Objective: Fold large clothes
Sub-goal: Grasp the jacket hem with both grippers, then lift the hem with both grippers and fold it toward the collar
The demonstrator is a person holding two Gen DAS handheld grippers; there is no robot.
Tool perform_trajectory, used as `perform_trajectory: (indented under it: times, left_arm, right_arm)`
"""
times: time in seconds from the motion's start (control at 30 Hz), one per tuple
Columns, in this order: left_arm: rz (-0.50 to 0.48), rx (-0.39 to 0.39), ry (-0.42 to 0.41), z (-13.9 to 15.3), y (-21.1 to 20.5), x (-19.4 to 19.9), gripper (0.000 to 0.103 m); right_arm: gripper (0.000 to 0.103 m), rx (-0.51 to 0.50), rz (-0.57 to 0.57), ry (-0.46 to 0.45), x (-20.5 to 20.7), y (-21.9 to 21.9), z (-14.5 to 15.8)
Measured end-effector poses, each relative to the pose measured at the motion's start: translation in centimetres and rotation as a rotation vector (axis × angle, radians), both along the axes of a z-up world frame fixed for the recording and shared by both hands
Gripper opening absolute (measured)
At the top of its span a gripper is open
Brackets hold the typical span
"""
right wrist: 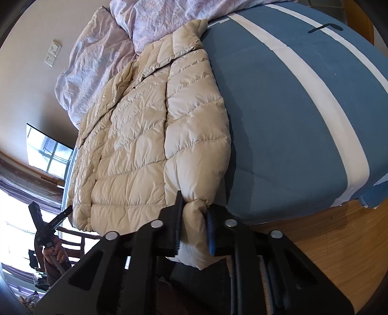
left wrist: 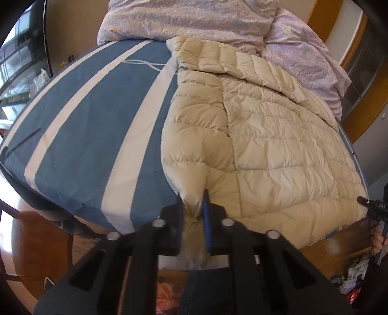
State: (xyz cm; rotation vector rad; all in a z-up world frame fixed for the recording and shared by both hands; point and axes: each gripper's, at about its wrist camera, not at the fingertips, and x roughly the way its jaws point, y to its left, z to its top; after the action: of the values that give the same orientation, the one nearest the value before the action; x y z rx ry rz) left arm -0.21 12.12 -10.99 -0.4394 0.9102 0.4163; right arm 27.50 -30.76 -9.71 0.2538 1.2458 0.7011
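Note:
A beige quilted down jacket (left wrist: 266, 135) lies flat on a blue bed with white stripes (left wrist: 80, 126), collar toward the far end. My left gripper (left wrist: 194, 213) is shut on the jacket's near cuff or hem corner at the bed's edge. In the right wrist view the jacket (right wrist: 135, 135) lies the same way, and my right gripper (right wrist: 194, 218) is shut on a sleeve cuff (right wrist: 194, 232) at the near edge of the bed (right wrist: 291, 109). The other gripper shows at the far side in each view (left wrist: 373, 206) (right wrist: 48, 223).
A crumpled lilac floral duvet (left wrist: 184, 21) is heaped at the bed's head, touching the jacket's collar; it also shows in the right wrist view (right wrist: 97, 63). Wooden floor (right wrist: 327, 242) surrounds the bed. A chair (left wrist: 36, 218) stands at the left. Clutter (left wrist: 351, 278) lies on the floor at right.

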Motion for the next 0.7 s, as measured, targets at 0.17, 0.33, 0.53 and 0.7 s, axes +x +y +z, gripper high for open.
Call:
perform_trajectory:
  times: [0.17,0.33,0.53,0.7]
  left_arm:
    - [-0.012,0.072,0.026,1.0,-0.7,0.7,0.006]
    - [0.008,0.118,0.026,2.3,-0.5,0.9,0.006]
    - [0.029,0.186,0.005,4.7,0.0,1.7,0.006]
    - [0.048,0.249,-0.024,7.1,0.7,3.6,0.006]
  right_arm:
    - [0.009,-0.022,-0.001,-0.039,0.3,0.5,0.9]
    - [0.008,-0.017,-0.018,-0.082,0.8,0.5,2.2]
    - [0.008,-0.019,-0.034,-0.150,1.9,1.0,4.3]
    - [0.008,-0.031,-0.045,-0.222,3.7,2.6,6.5]
